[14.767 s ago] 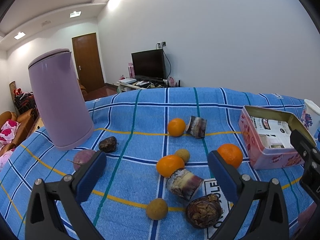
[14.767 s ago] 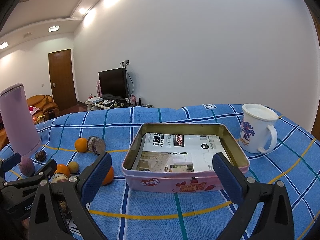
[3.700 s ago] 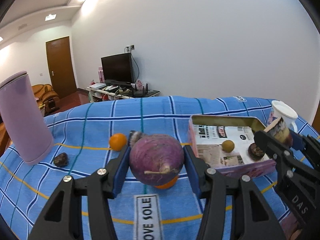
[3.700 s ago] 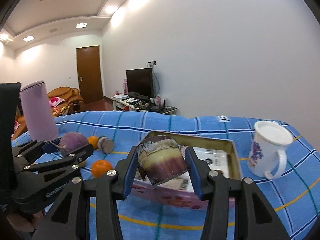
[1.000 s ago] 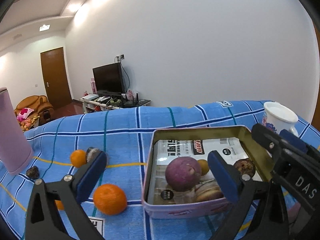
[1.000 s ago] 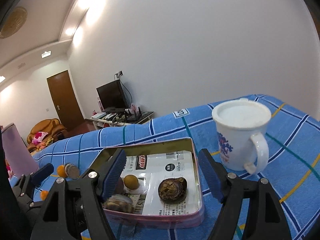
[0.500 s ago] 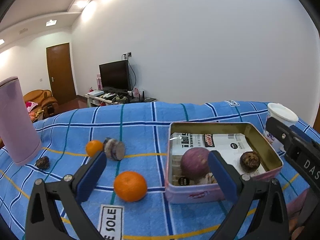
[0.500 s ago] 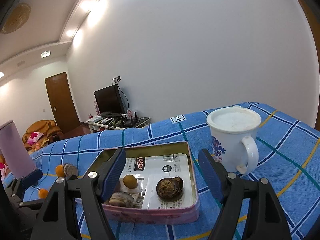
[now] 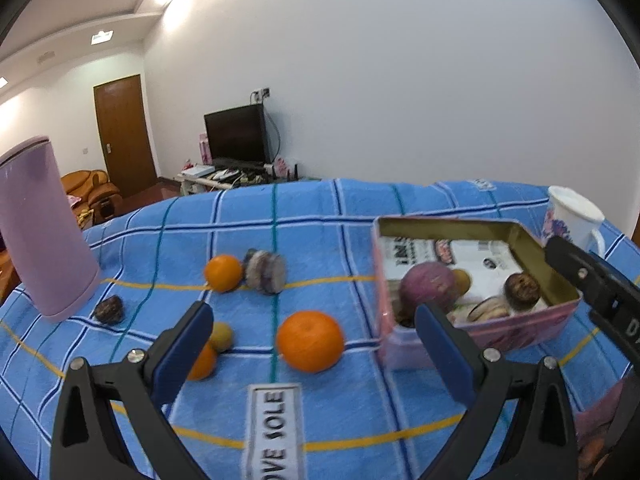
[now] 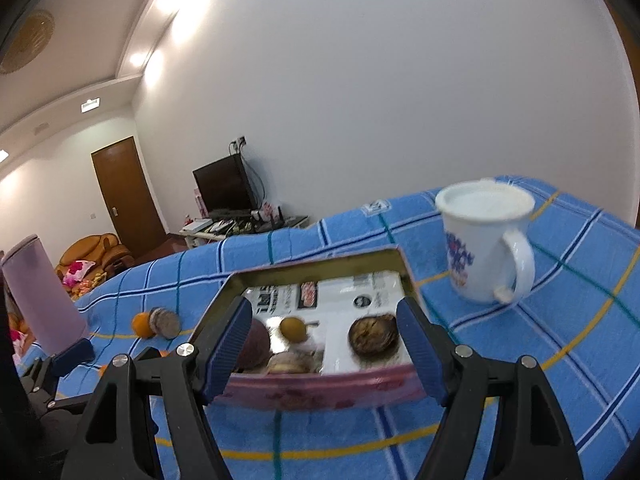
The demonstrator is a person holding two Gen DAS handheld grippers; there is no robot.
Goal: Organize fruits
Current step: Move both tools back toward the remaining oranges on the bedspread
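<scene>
A pink tin box (image 9: 472,330) on the blue checked cloth holds a purple round fruit (image 9: 427,289), a small yellow fruit (image 10: 294,329), a dark wrinkled fruit (image 10: 373,336) and a cut brown piece (image 9: 490,308). My left gripper (image 9: 312,344) is open and empty, above a large orange (image 9: 310,341). Left of it lie a second orange (image 9: 202,362), a small yellow fruit (image 9: 221,336), a far orange (image 9: 223,273), a cut grey-purple piece (image 9: 266,271) and a dark fruit (image 9: 109,309). My right gripper (image 10: 324,350) is open and empty in front of the tin (image 10: 320,390).
A tall lilac jug (image 9: 42,228) stands at the far left of the table. A white mug (image 10: 486,240) stands right of the tin. A white label "LOVE SOLE" (image 9: 274,430) lies on the cloth near me. The table's far edge drops to a room with a TV.
My left gripper has swung left, away from the tin, and now faces the loose oranges. My right gripper has tilted and come closer to the tin's front. Both stay open and empty.
</scene>
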